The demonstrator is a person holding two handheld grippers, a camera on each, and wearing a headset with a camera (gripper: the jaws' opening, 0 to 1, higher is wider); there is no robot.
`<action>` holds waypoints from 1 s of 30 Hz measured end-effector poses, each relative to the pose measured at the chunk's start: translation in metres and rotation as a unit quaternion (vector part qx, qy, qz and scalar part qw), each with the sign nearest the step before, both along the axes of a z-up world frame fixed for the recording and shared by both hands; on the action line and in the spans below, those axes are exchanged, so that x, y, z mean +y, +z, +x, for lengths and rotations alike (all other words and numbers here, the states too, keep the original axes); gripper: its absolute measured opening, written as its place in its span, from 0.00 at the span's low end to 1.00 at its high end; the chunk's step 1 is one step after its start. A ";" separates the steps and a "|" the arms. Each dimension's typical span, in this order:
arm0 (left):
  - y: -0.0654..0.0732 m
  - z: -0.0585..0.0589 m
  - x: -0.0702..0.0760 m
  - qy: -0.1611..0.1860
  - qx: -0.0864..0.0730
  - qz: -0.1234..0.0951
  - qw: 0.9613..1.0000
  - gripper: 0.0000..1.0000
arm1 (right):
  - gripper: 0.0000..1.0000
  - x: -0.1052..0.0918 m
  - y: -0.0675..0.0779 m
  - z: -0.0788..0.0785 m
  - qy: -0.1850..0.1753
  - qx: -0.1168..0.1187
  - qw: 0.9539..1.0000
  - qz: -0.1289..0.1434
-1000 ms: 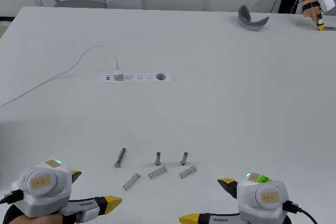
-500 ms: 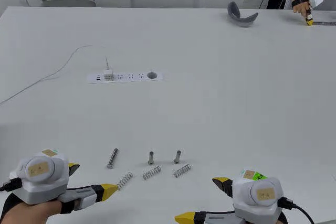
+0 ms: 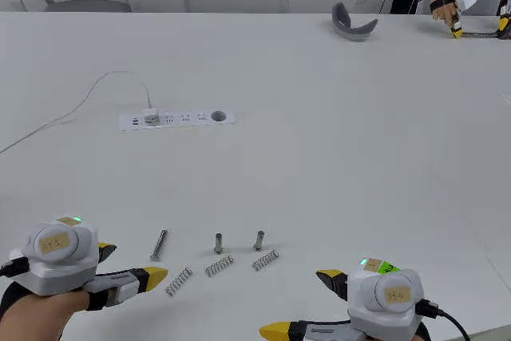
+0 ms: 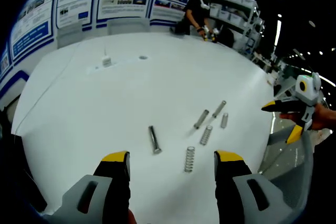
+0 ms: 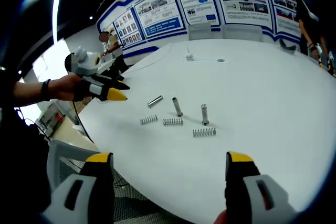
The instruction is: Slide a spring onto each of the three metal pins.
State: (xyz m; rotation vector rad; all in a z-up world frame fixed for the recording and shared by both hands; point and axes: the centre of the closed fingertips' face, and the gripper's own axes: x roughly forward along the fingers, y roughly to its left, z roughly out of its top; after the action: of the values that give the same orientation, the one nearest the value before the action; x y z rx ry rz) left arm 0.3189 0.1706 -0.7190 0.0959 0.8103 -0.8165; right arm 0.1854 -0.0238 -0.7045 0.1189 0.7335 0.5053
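Observation:
Three short metal pins stand in a row near the table's front edge: one lies flat (image 3: 160, 243), two stand upright (image 3: 218, 243) (image 3: 259, 239). A small coil spring lies just in front of each pin (image 3: 178, 280) (image 3: 219, 265) (image 3: 265, 259). My left gripper (image 3: 132, 263) is open, its yellow tip close to the left of the leftmost spring (image 4: 190, 159), with the flat pin (image 4: 153, 139) ahead. My right gripper (image 3: 302, 305) is open and empty, to the front right of the springs. The pins (image 5: 177, 106) and springs (image 5: 172, 121) lie ahead of its jaws (image 5: 169, 157).
A white power strip (image 3: 177, 119) with a plug and cable lies mid-table on the left. A grey curved object (image 3: 351, 23) rests at the far edge. A person's hands (image 3: 451, 13) work at the far right corner. Chairs stand behind the table.
The head camera has shifted. My left gripper has risen and moved closer to the leftmost spring. The right gripper keeps its place relative to the springs.

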 end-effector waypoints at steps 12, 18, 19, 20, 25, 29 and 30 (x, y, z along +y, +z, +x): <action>-0.013 0.016 -0.005 0.003 0.010 0.010 1.000 0.59 | 0.89 -0.004 0.000 0.000 -0.010 0.003 1.000 0.004; -0.025 0.024 -0.011 0.006 0.025 0.012 1.000 0.56 | 0.89 -0.004 0.001 0.001 -0.011 0.003 1.000 0.006; -0.027 0.025 -0.012 0.007 0.029 0.011 1.000 0.55 | 0.89 -0.004 0.001 0.001 -0.011 0.003 1.000 0.007; -0.028 0.025 -0.013 0.009 0.032 0.010 0.999 0.55 | 0.89 -0.003 0.001 0.001 -0.011 0.003 1.000 0.007; -0.037 0.033 -0.020 0.019 0.046 -0.003 0.999 0.52 | 0.89 -0.003 0.000 0.001 -0.011 0.006 1.000 0.008; -0.045 0.040 -0.024 0.027 0.054 -0.003 0.998 0.48 | 0.89 -0.002 0.000 0.000 -0.011 0.007 1.000 0.009; -0.046 0.041 -0.025 0.028 0.055 -0.002 0.998 0.47 | 0.89 -0.002 0.000 0.000 -0.010 0.007 1.000 0.008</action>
State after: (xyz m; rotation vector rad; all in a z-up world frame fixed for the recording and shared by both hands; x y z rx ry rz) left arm 0.3601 0.1457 -0.7655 0.0243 0.9107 -0.7752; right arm 0.1856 -0.0261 -0.7047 0.1461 0.7421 0.4912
